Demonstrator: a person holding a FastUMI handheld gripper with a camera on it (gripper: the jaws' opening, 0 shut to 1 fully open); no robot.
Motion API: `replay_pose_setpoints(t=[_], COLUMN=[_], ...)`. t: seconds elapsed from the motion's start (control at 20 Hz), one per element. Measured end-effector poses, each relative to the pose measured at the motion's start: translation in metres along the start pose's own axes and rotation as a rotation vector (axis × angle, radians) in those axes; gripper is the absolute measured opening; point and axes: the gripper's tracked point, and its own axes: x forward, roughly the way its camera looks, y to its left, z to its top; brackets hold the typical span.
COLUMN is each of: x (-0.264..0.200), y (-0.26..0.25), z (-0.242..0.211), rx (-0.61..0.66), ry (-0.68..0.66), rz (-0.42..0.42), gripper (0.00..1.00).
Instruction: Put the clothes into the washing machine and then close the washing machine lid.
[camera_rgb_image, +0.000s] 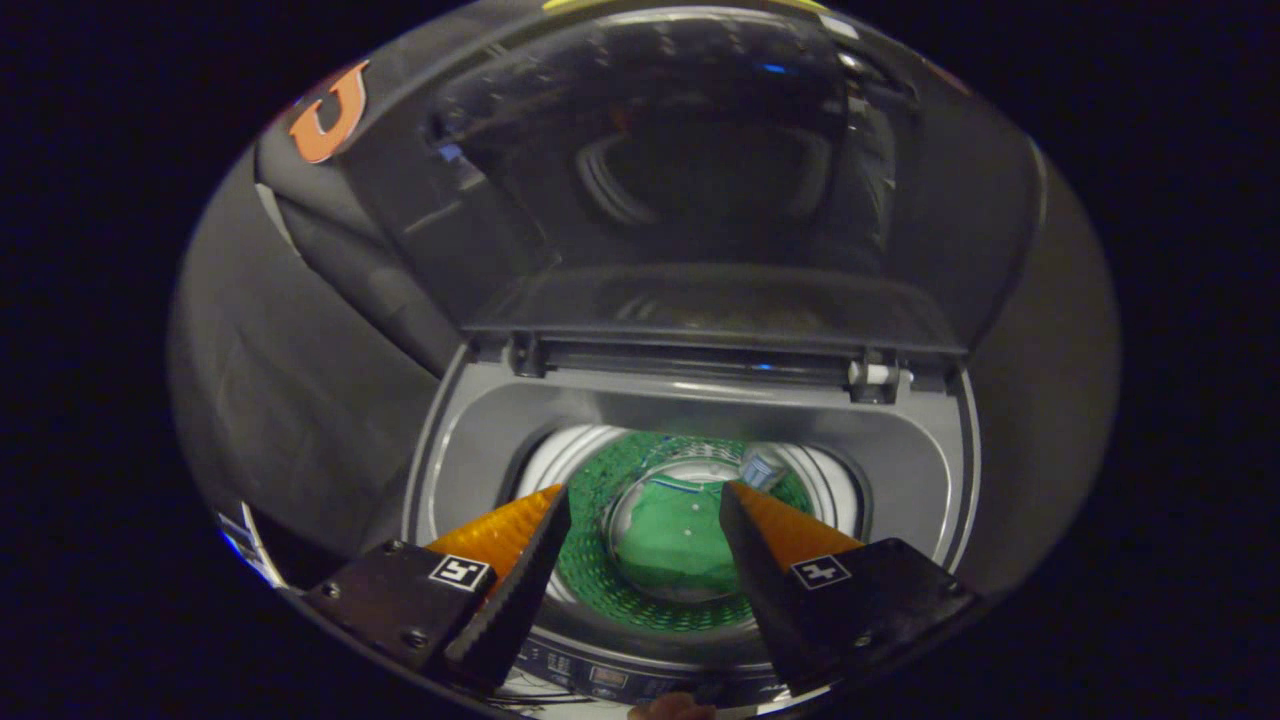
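The gripper (645, 500) hangs over the grey top-loading washing machine (905, 460), fingers spread wide and holding nothing. A green garment (672, 545) lies at the drum's bottom, seen between the fingers. The dark tinted lid (700, 190) stands upright at the rear edge.

The tool (645, 510) hangs tilted downward, its two fingers (520, 590) spread wide apart, gripping nothing.

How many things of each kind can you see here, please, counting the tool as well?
Washing machine, lid raised: 1
Green garment in the drum, beyond the fingers: 1
Tool, fingers apart above the drum opening, holding nothing: 1
Total: 3
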Motion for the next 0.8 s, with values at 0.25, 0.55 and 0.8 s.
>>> replay_pose_setpoints(t=[0.25, 0.55, 0.8], x=[-0.046, -0.133, -0.213], y=[0.021, 0.042, 0.057], z=[0.030, 0.080, 0.146], rx=[-0.060, -0.079, -0.070], ry=[-0.095, -0.221, -0.370], rz=[0.074, 0.129, 0.172], gripper=[0.94, 0.94, 0.94])
